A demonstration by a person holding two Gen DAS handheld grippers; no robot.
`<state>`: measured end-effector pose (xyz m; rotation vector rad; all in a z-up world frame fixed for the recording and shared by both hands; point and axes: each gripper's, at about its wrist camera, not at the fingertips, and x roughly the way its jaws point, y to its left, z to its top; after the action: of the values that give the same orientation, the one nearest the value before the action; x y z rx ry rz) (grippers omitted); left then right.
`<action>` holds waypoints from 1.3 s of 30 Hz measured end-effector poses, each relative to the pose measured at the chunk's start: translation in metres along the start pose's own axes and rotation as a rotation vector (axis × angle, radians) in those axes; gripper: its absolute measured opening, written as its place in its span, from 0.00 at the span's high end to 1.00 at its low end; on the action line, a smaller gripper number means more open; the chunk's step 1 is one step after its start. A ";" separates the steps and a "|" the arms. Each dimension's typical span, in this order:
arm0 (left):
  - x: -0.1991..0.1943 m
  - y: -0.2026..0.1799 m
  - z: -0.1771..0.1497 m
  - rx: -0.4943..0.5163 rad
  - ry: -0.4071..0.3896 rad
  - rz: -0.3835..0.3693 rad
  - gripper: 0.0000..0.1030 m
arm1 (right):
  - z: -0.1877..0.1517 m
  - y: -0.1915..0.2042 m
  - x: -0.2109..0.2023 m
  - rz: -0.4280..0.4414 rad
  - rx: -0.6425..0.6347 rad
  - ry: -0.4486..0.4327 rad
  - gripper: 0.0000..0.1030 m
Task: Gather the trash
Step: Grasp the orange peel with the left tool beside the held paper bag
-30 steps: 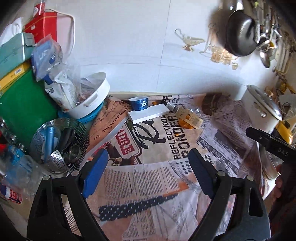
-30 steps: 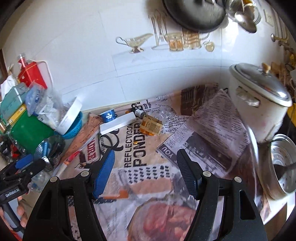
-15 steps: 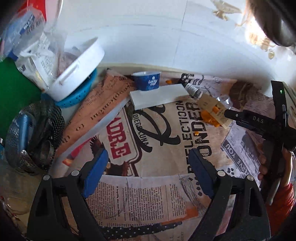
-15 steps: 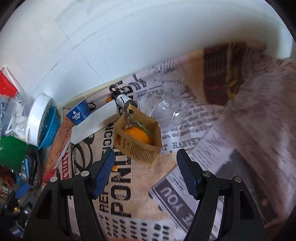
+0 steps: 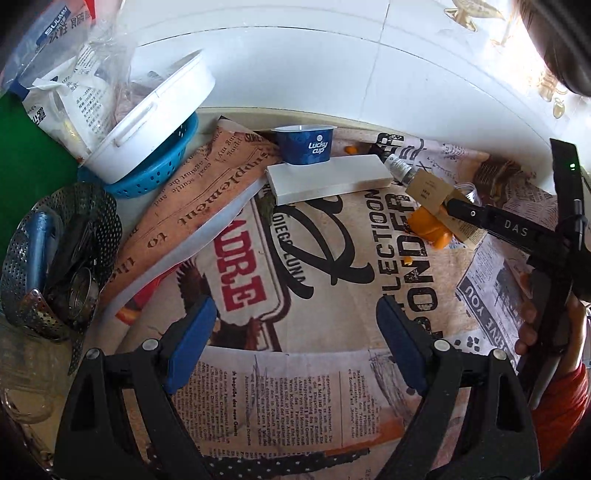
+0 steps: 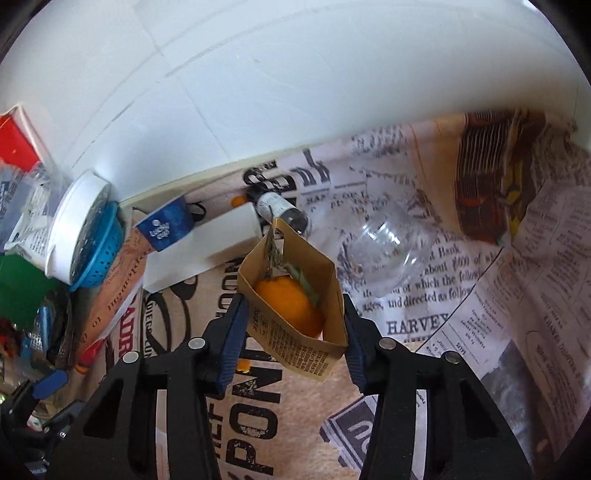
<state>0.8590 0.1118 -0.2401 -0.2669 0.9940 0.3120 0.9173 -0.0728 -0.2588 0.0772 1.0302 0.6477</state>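
- Home kitchen counter — white tiled wall [image 5: 295,55] running along the back, with a gold gravy-boat decal [image 5: 472,14] showing on a tile at top right.
- Newspaper sheets [image 5: 295,387] covering the whole worktop as a liner.
- White colander [image 5: 155,114] sitting tilted in a blue perforated basket [image 5: 155,173] at far left; a steel steamer basket [image 5: 74,258] holding utensils lying just in front of it.
- Bagged dry goods [image 5: 62,96] with printed labels leaning behind the colander.
- Household scraps lying about — a blue "Lucky cup" tub [image 5: 304,144], a clear plastic bottle [image 6: 384,251], a kraft paper box [image 6: 295,295] holding an orange.
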 end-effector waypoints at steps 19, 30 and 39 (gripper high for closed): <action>0.012 -0.094 0.021 0.190 -0.003 -0.179 0.14 | -0.030 -0.041 -0.105 -0.108 0.065 -0.144 0.82; 0.066 -0.211 0.017 0.384 0.081 -0.320 0.14 | -0.042 -0.092 -0.125 -0.126 0.147 -0.154 0.82; 0.120 -0.248 0.030 0.374 0.138 -0.317 0.23 | -0.052 -0.128 -0.124 -0.116 0.220 -0.124 0.82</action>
<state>1.0365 -0.0901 -0.3072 -0.1024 1.1062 -0.1843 0.8909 -0.2550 -0.2356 0.2455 0.9752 0.4169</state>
